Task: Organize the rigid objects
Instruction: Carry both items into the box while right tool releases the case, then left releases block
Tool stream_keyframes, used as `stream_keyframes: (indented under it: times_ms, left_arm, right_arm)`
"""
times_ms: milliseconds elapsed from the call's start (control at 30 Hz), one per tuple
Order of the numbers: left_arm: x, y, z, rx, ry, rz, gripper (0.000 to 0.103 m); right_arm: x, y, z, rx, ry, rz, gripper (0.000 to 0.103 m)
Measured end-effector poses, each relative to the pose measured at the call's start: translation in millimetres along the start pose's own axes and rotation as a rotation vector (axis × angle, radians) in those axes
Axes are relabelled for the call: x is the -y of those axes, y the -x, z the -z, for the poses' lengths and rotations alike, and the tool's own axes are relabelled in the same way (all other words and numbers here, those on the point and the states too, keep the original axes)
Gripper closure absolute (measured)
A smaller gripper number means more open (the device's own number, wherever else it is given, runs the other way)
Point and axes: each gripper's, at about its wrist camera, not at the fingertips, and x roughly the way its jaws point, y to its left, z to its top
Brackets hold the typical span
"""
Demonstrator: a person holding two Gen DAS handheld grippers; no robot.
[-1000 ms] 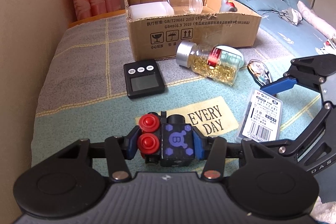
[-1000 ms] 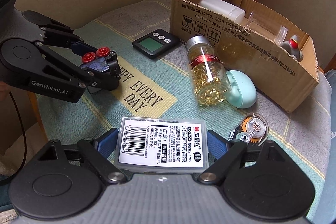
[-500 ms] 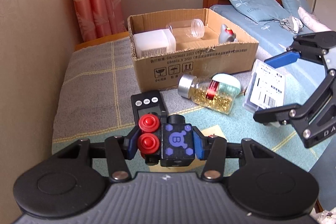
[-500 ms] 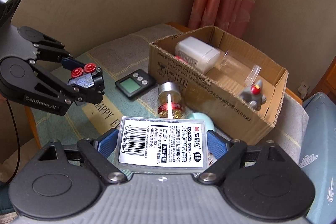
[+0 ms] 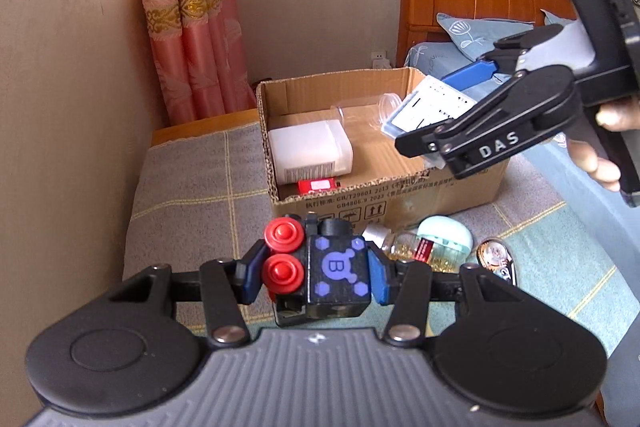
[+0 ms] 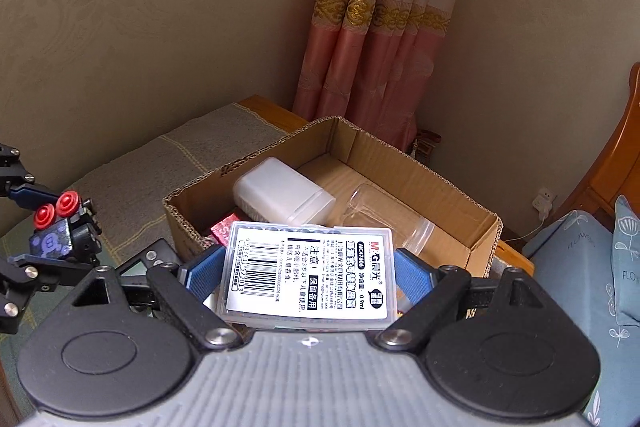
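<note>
My left gripper (image 5: 314, 273) is shut on a black toy block (image 5: 334, 277) with two red buttons and a purple B face, held above the bed in front of the cardboard box (image 5: 384, 203). My right gripper (image 6: 308, 273) is shut on a clear plastic refill case (image 6: 310, 273) with a barcode label, held over the box's (image 6: 486, 227) near edge. That case also shows in the left wrist view (image 5: 432, 107) over the box's right side. The toy block shows at the far left of the right wrist view (image 6: 54, 233).
Inside the box lie a white plastic container (image 5: 310, 151), a clear jar (image 5: 360, 111) and a red packet (image 5: 318, 185). On the bedspread before the box lie a capsule bottle (image 5: 404, 247), a mint oval case (image 5: 444, 237) and a correction tape (image 5: 496, 259). A wall stands left; pillows right.
Both grippers have risen and moved toward the box. The right gripper has carried the refill case from low over the bedspread to above the box. The left still holds the toy block.
</note>
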Motion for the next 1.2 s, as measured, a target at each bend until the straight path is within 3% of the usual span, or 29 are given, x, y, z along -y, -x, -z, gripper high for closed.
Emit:
stream_keyframes:
  times_ms: [200, 267, 600, 900, 933, 967, 1000, 1033, 1100, 1200]
  left_arm:
    - [-4, -9, -23, 0.013, -0.007, -0.014, 0.054]
    - [-5, -12, -32, 0.016, -0.012, -0.016, 0.054]
    - [-5, -48, -89, -0.003, -0.037, -0.016, 0.053]
    - [-2, -118, -153, -0.06, -0.037, -0.016, 0.053]
    - [-2, -125, -159, -0.057, -0.031, -0.023, 0.052]
    - [-3, -131, -164, -0.048, -0.022, -0.035, 0.043]
    - [-3, -135, -167, -0.046, -0.015, -0.052, 0.023]
    - [-3, -138, -169, -0.043, -0.014, -0.07, 0.015]
    - [-1, -136, -166, -0.008, -0.035, -0.09, 0.012]
    - [1, -131, -160, -0.016, -0.062, -0.077, 0.01]
  right_arm:
    - [11, -33, -3, -0.042, -0.02, 0.032, 0.011]
    - [16, -36, 1, -0.041, -0.046, 0.028, 0.004]
    - [23, -2, 19, 0.017, -0.111, -0.03, 0.0]
    - [21, 33, 36, 0.063, -0.123, -0.05, 0.0]
    - [21, 37, 38, 0.069, -0.126, -0.049, 0.0]
    - [22, 40, 40, 0.072, -0.129, -0.053, 0.0]
    - [22, 43, 42, 0.075, -0.135, -0.056, 0.0]
    - [22, 45, 44, 0.077, -0.14, -0.057, 0.0]
    - [23, 48, 48, 0.075, -0.149, -0.06, 0.0]
    - [24, 50, 54, 0.074, -0.161, -0.061, 0.0]
